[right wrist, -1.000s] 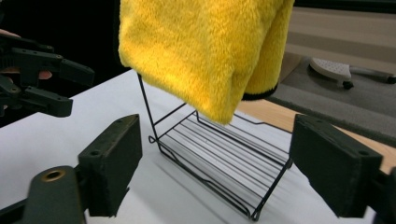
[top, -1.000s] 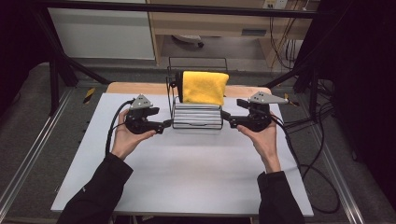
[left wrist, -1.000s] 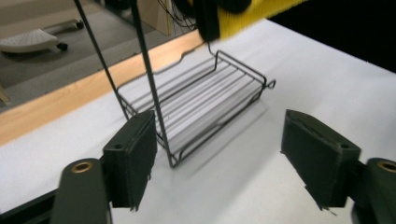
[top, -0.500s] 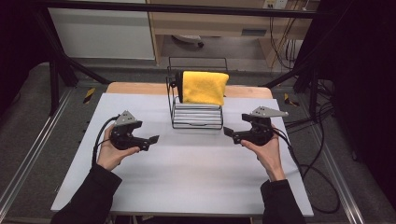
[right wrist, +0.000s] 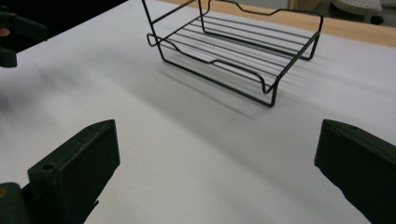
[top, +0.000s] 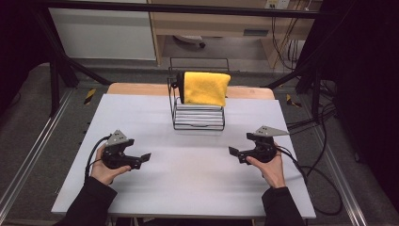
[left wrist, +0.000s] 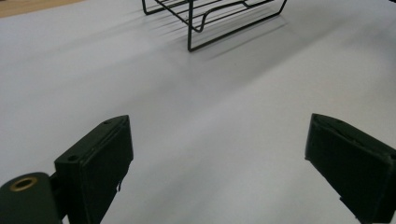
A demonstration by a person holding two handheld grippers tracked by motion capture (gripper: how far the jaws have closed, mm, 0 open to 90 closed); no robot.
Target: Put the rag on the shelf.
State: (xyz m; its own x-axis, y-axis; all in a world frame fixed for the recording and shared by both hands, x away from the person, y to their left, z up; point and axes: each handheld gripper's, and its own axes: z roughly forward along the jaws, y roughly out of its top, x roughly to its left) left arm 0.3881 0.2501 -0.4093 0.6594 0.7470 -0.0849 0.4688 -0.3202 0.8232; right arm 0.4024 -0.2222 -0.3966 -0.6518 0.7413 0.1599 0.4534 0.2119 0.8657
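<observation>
A black wire rack [top: 197, 113] stands at the back middle of the white table top [top: 188, 188]. A yellow cloth [top: 206, 87] hangs over the rack's upper rail. My left gripper [top: 145, 157] sits low over the table, front left of the rack, pointing right. My right gripper [top: 233, 151] is front right of it, pointing left. Both are open with nothing between the jaws, which have just been opening. The left gripper view has wide-apart pads [left wrist: 100, 163] over bare table, with the rack's corner [left wrist: 215, 18] beyond. The right gripper view takes in the rack's lower shelf [right wrist: 233, 51].
The table's wooden far edge [top: 141, 88] runs behind the rack. Cables [top: 320, 179] trail off the right side onto the floor. A black frame post [top: 54, 80] stands at the back left. The other gripper [right wrist: 18, 32] appears far off in the right gripper view.
Both hands have drawn back from the rack's sides toward the front of the table and sunk lower. The rack and cloth stay put.
</observation>
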